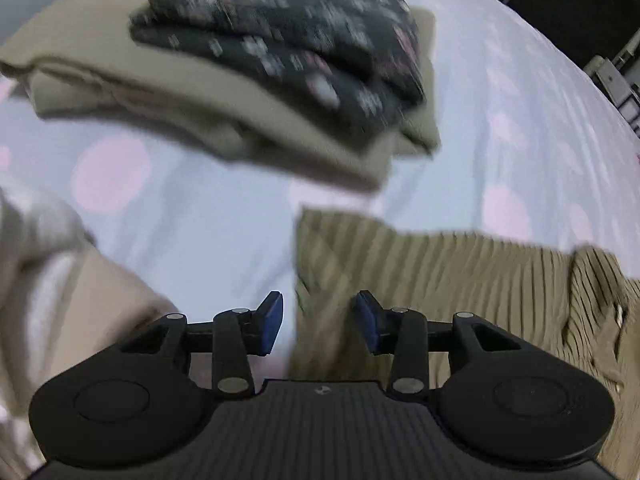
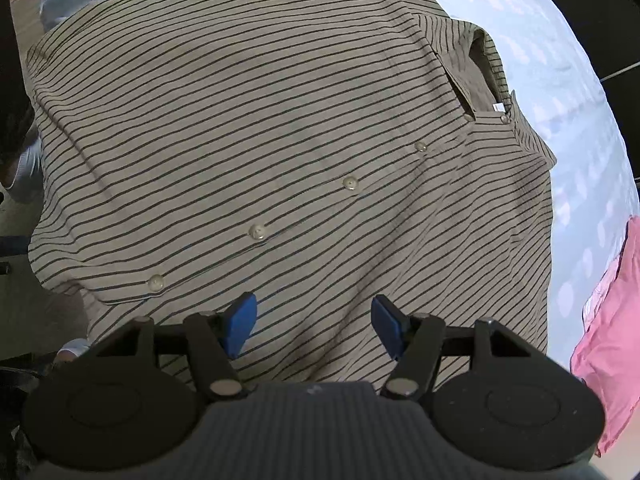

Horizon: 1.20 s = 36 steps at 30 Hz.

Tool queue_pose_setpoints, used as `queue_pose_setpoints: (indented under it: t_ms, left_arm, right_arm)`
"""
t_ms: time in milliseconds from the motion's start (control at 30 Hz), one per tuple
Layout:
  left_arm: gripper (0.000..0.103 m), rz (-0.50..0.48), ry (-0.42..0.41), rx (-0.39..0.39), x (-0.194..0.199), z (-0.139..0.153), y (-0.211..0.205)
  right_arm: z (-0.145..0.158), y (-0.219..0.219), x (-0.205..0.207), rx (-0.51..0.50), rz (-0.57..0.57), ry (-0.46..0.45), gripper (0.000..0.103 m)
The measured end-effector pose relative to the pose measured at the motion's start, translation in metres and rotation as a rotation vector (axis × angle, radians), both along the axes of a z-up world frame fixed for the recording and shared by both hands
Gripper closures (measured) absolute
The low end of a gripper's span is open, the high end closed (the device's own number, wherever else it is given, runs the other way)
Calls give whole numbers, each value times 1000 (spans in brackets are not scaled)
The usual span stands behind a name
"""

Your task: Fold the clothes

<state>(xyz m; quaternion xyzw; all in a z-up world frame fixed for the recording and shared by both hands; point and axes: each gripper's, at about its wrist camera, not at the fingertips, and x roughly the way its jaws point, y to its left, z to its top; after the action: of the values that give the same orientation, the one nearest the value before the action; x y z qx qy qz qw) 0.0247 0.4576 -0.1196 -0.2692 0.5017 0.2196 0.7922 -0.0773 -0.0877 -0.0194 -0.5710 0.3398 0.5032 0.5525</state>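
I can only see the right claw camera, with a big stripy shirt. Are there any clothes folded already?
Observer: Yes. The left view shows a folded beige garment lying on the pale bedsheet with pink dots.
Operator: Is anything on top of it?
Observer: A folded dark patterned garment is stacked on it.
Operator: Is the left claw holding something?
Observer: No. The left claw is open and empty, above the edge of the olive striped button-up shirt.
Operator: Anything else over there?
Observer: A loose cream-coloured cloth lies at the left edge.
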Motion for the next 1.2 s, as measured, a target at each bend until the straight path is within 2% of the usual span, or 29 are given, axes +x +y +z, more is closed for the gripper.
queue_pose_setpoints:
  t_ms: [67,167,200,233,267,333,633,667,733,800,833,1067,1200]
  left_arm:
    - [64,-31,20,-32,1,-9,-6]
    - [65,-46,37,-3,-1,-9,-12]
    - [74,-37,34,2,-3,-8,-12]
    - [90,-29,30,7,-4,-6,-11]
    - [93,-3,20,3,-7,-5,-8]
    - [93,52,0,-7,-12,-2,-2]
    - [92,-16,-87,248,-10,31,-27]
    - [90,-24,-97,277,-10,35,-30]
    - [76,-39,-116,334,-9,42,-36]
    - [64,-142,-151,328,5,44,-65]
    - [61,-195,-168,323,13,45,-79]
    - [60,-569,-290,284,65,50,-183]
    - [60,-613,-256,275,101,32,-221]
  right_arm:
    - [-1,2,-1,-1,6,2,37]
    - [-3,2,-6,-2,16,5,37]
    - [-2,0,-8,-4,15,5,37]
    - [-3,0,-7,-7,13,4,37]
    - [-4,0,-7,-9,11,3,37]
    - [-4,0,-6,-13,6,1,37]
    - [-4,-5,-3,-5,-11,9,37]
    - [-3,-6,-2,7,-15,5,37]
    - [-3,-7,3,28,-30,-3,37]
    - [-4,-7,10,46,-52,-15,37]
    - [-4,-6,15,57,-67,-28,37]
    - [-3,0,41,101,-160,-92,37]
    - [2,4,39,143,-161,-62,37]
